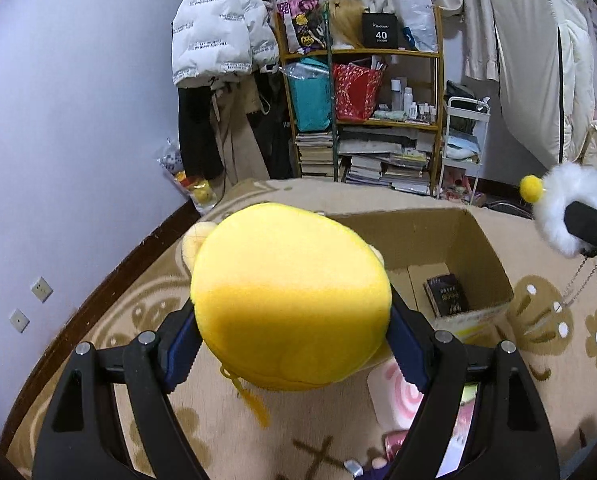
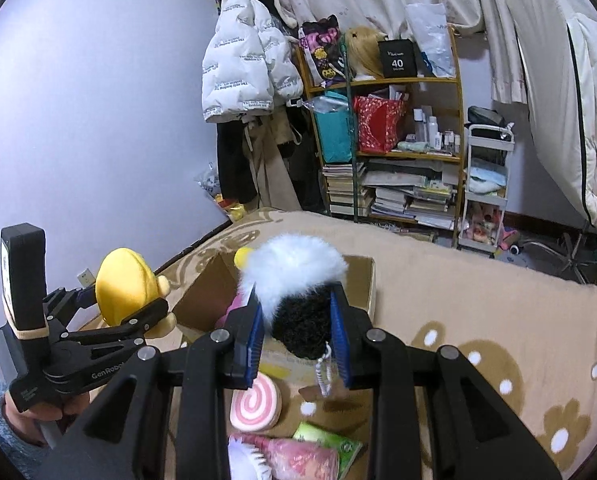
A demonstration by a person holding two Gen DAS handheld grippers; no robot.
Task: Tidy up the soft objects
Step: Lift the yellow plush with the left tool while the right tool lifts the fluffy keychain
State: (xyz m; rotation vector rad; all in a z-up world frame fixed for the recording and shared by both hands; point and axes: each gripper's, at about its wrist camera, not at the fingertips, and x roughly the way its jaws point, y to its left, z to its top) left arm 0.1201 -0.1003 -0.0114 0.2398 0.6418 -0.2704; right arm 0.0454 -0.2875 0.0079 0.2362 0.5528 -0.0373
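Observation:
My left gripper [image 1: 294,320] is shut on a round yellow plush toy [image 1: 290,296] and holds it above the bed, just left of the open cardboard box [image 1: 478,248]. From the right wrist view the left gripper [image 2: 138,312] and yellow plush [image 2: 124,284] hang at the box's left side. My right gripper [image 2: 298,332] is shut on a fluffy white and black plush [image 2: 298,280] with a small yellow pompom, held over the box's [image 2: 362,280] near edge. That plush also shows in the left wrist view [image 1: 566,204].
A dark book [image 1: 446,294] lies inside the box. A pink swirl cushion [image 2: 254,404], a pink item [image 2: 298,456] and a green packet [image 2: 338,444] lie on the beige patterned bedspread [image 2: 498,320]. A cluttered shelf [image 2: 390,140], hanging coats and a white cart [image 2: 486,188] stand beyond.

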